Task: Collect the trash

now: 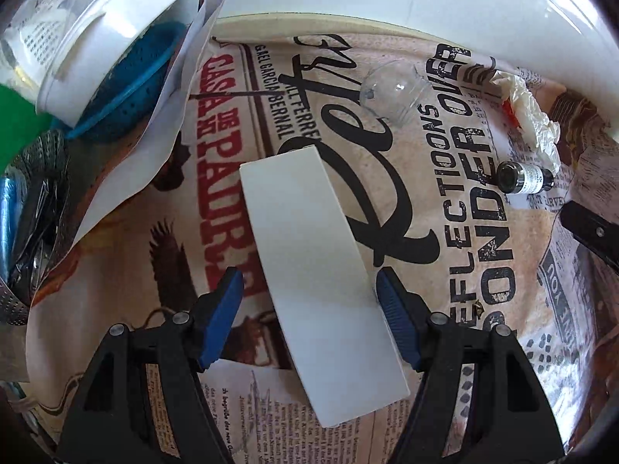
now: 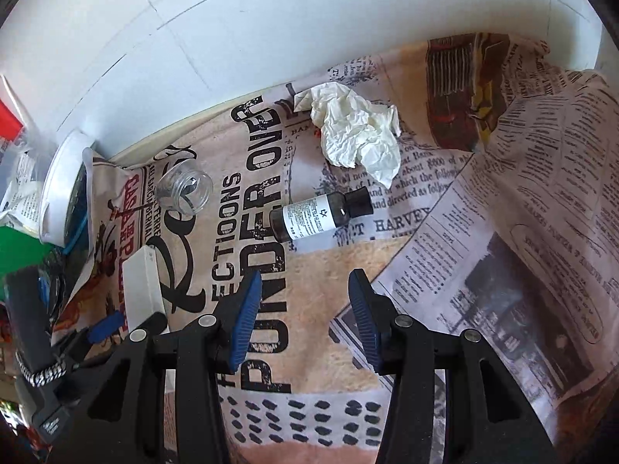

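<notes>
A long white box [image 1: 313, 247] lies on the printed tablecloth [image 1: 456, 255]. My left gripper [image 1: 307, 290] is open with its blue pads on either side of the box's near half, not touching it. The box also shows in the right wrist view [image 2: 141, 290]. My right gripper [image 2: 305, 290] is open and empty above the cloth. A dark small bottle with a white label [image 2: 317, 214] lies on its side just beyond it. A crumpled white paper [image 2: 356, 131] lies farther back. A clear small jar [image 2: 185, 189] lies on its side to the left.
A white bucket [image 1: 77, 62] with a blue perforated thing [image 1: 131, 77] beside it stands at the far left. A metal perforated basket [image 1: 35, 193] with dark wrappers sits at the left edge. A white wall [image 2: 232, 19] runs behind. Folded newspaper cloth [image 2: 541, 193] rises at the right.
</notes>
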Tool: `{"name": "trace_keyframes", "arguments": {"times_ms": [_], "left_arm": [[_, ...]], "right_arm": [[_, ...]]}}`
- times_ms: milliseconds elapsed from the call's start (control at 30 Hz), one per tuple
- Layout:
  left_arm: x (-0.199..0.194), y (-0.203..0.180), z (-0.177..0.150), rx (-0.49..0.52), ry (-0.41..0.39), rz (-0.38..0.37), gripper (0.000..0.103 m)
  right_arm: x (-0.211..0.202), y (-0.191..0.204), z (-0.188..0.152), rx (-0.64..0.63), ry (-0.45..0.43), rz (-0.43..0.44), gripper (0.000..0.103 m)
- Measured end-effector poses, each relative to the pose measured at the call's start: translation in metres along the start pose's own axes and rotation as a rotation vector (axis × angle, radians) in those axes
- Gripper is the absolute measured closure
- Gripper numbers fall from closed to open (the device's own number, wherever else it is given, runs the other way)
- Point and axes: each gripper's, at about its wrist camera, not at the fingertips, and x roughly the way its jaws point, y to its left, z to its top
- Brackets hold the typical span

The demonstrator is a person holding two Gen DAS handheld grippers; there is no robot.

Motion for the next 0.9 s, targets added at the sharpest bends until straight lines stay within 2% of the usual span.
{"name": "trace_keyframes", "arguments": {"times_ms": [100,200,333,500,533,733,900], "left_arm": [[0.0,0.008,-0.001,0.02,0.006,-0.033,0.034],[0.004,0.01,0.001,0.046,0.021,-0.044,0.047],[0.008,0.011,0.002,0.055,0.015,-0.053,0.051],[0.01,0.01,0.006,0.067,0.003,-0.075,0.052],[0.01,0.009,0.007,0.072,0.001,-0.076,0.052],[0.003,0.002,0.005,0.09,-0.004,-0.128,0.052],[-0.011,-0.009,-0.003,0.108,-0.023,-0.139,0.052]], "right_arm": [[0.015,0.0,0.013,0.055,-0.003,-0.002,0.06],[0.024,-0.002,0.027,0.144,-0.027,-0.001,0.06],[0.039,0.001,0.038,0.203,-0.026,-0.053,0.059],[0.055,0.005,0.039,0.224,-0.001,-0.069,0.06],[0.056,0.005,0.037,0.225,-0.004,-0.07,0.063],[0.048,0.004,0.027,0.178,-0.003,-0.05,0.074],[0.03,-0.008,0.007,0.141,0.013,-0.04,0.078]]}}
